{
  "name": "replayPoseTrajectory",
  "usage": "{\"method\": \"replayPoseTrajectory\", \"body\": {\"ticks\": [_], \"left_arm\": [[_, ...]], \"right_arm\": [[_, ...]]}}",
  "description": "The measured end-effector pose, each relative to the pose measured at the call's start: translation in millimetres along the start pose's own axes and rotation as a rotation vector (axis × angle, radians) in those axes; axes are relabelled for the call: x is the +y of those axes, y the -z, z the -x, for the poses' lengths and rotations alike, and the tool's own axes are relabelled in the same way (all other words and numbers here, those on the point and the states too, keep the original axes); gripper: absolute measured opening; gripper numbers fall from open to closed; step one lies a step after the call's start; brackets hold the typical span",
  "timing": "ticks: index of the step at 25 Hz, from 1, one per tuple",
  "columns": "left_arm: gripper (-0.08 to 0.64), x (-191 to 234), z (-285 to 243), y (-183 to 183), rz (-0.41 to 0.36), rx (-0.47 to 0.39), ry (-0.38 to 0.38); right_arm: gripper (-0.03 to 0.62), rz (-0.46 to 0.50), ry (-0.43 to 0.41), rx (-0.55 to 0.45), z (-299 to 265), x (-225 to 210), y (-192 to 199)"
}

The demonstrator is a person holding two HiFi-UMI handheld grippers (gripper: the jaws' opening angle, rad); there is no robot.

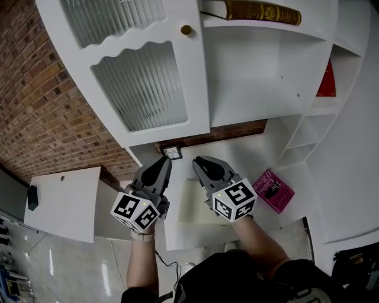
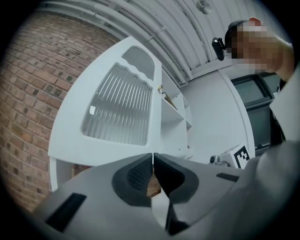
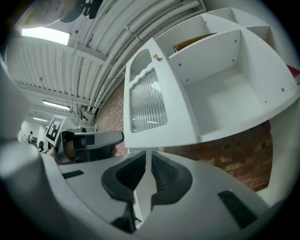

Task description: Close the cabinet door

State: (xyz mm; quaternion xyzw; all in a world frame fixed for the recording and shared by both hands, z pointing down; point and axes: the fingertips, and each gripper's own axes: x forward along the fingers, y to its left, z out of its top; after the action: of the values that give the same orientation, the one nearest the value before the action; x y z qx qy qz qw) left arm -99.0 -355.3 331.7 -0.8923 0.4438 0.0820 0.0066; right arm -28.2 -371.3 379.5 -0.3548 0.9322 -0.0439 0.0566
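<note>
Workshop hall: brick wall (image 1: pixel 41 100), corrugated ceiling (image 3: pixel 93 47).

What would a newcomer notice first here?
The white cabinet door with ribbed glass stands open at upper left, baring shelves with a brown book on top. Below, the left gripper and right gripper sit side by side, fingers together, empty; a pink book lies to their right.

Smooth white cabinet door (image 1: pixel 200 77), ribbed glass (image 1: pixel 142 86); rough brick wall (image 1: pixel 41 106).
</note>
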Motion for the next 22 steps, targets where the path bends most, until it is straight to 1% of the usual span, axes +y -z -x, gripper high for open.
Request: {"method": "replayPoseTrajectory", "body": {"ticks": [3, 6, 11, 15, 17, 22], "left_arm": [[0.011, 5.3, 21.5, 12.6, 0.014, 0.017, -0.022], [0.011, 8.8, 41.9, 28.0, 0.019, 0.052, -0.045], [0.01, 13.9, 75.4, 54.0, 0.024, 0.091, -0.066], [0.009, 15.8, 105.5, 73.2, -0.013, 0.141, -0.09], [0.01, 16.5, 120.9, 82.5, -0.019, 0.161, -0.104], [0.009, 14.1, 151.0, 101.7, -0.047, 0.2, -0.114]], "right_arm": [[0.046, -0.012, -0.005, 0.022, 2.1, 16.0, 13.5], [0.044, -0.013, -0.017, 0.047, 2.8, 34.3, 28.0], [0.044, 0.0, -0.055, 0.083, 3.1, 70.7, 51.7], [0.044, 0.022, -0.082, 0.107, 4.2, 99.8, 67.8], [0.044, 0.033, -0.094, 0.117, 5.1, 112.1, 75.1], [0.044, 0.047, -0.114, 0.131, 8.4, 136.0, 91.3]]}}
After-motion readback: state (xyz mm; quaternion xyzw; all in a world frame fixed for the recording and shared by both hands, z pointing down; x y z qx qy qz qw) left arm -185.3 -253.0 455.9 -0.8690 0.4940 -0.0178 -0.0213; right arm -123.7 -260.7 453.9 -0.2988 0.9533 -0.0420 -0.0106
